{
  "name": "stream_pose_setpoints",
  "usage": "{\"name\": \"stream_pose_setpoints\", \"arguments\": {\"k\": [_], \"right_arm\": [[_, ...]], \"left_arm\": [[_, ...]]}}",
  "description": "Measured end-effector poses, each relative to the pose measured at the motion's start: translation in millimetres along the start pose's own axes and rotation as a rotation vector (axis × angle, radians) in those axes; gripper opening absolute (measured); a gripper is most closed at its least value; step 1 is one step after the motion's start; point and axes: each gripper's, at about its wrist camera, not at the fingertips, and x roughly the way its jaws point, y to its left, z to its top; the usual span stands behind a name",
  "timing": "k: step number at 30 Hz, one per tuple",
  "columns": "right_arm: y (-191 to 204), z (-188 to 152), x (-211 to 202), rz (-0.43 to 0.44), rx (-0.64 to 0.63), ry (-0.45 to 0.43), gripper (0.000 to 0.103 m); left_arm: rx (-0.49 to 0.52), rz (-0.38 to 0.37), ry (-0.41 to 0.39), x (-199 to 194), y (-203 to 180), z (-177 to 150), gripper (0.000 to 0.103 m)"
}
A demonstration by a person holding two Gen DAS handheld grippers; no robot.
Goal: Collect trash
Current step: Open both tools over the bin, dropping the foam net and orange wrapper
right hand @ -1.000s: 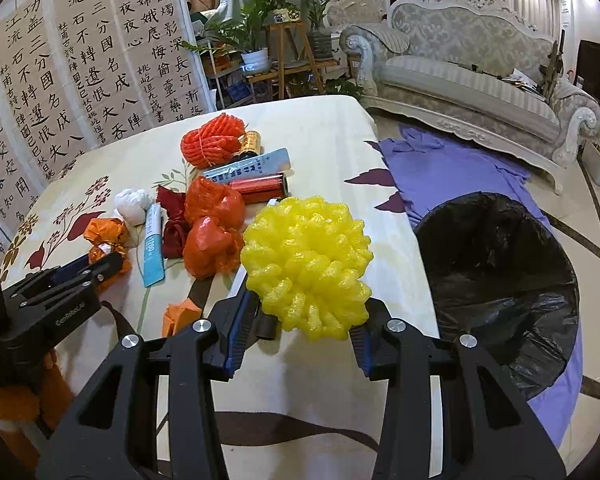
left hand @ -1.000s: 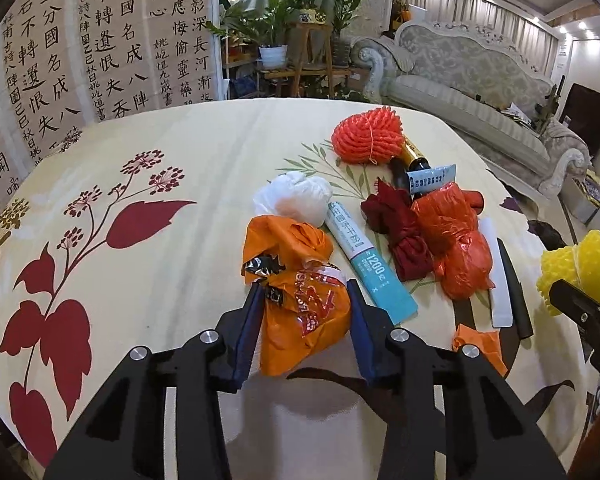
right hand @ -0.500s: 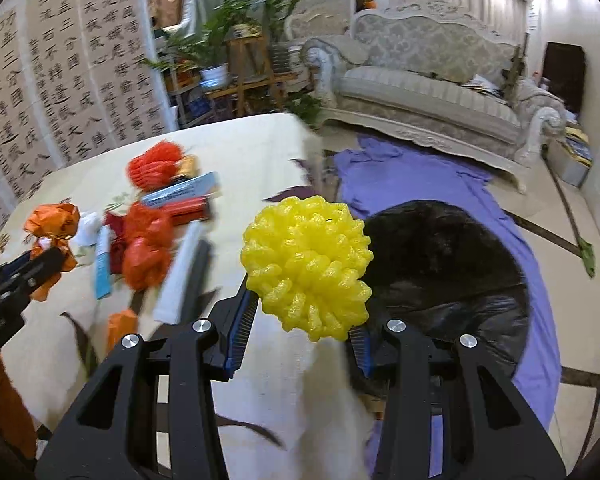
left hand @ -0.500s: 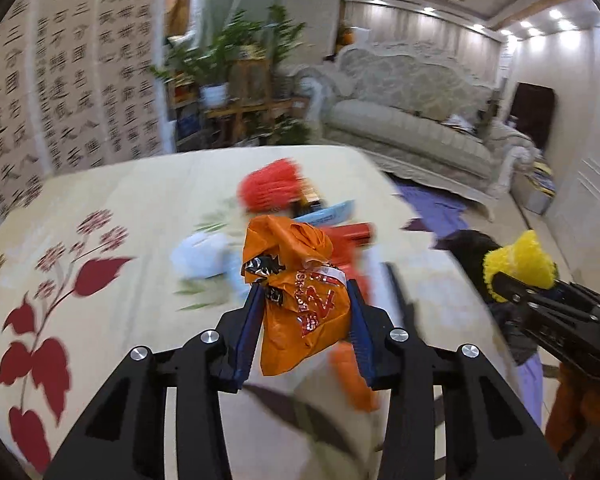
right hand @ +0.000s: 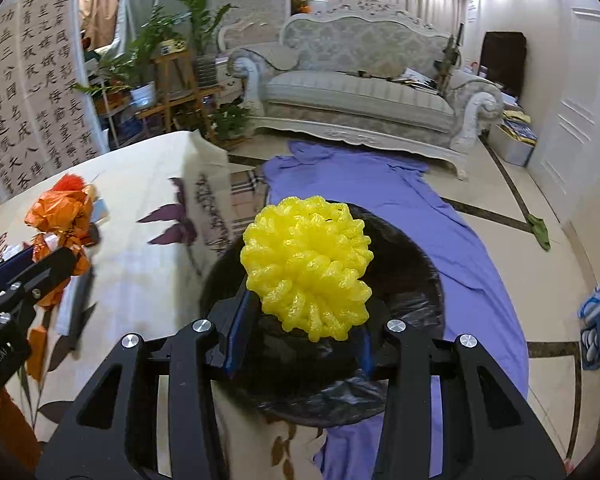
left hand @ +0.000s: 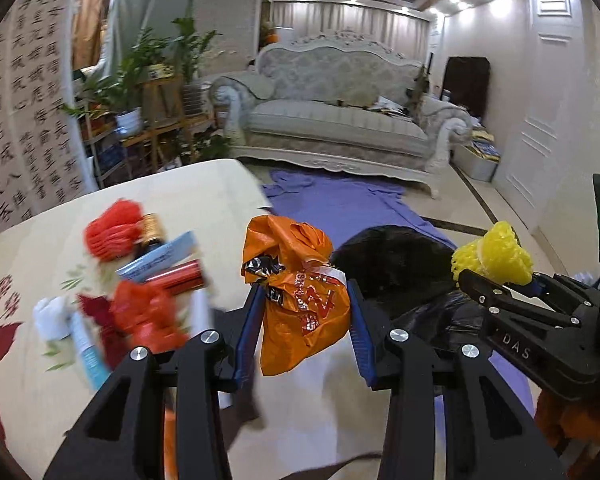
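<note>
The right gripper (right hand: 300, 344) clamps yellow foam netting (right hand: 306, 266) directly over the black trash bag (right hand: 404, 280). The left gripper (left hand: 306, 332), nipping an orange wrapper (left hand: 300, 288), sits beside it, short of the bag.

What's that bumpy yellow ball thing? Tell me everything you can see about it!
The yellow ball is a round, bumpy lump that looks like soft foam netting, scrunched up, with a slightly shiny surface. The right tool holds it off the ground, one finger on each side of its lower half. It hangs in the air right over the open black trash bag on the floor. Nothing else touches it. In the left wrist view it peeks up behind the same tool.
</note>
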Motion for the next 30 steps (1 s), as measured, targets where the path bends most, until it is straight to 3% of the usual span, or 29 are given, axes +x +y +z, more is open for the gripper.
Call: {"name": "stream_pose_setpoints", "arguments": {"k": [10, 12, 14, 15, 22, 30], "right_arm": [[-29, 10, 24, -0.009, 0.055, 0.010, 0.043], [-32, 12, 27, -0.005, 0.060, 0.009, 0.048], [-36, 13, 28, -0.012, 0.076, -0.006, 0.065], [-38, 14, 29, -0.015, 0.082, -0.009, 0.066], [-43, 11, 29, -0.026, 0.107, -0.001, 0.066], [-41, 4, 20, -0.018, 0.115, -0.001, 0.066]], "left_arm": [[0.071, -0.019, 0.029, 38, -35, 14, 0.042], [0.082, -0.017, 0.033, 45, -38, 15, 0.043], [0.084, -0.002, 0.041, 50, -40, 15, 0.049], [0.081, 0.004, 0.043, 52, -40, 16, 0.056], [0.071, 0.031, 0.044, 54, -39, 15, 0.071], [0.064, 0.061, 0.046, 42, -38, 16, 0.073]]}}
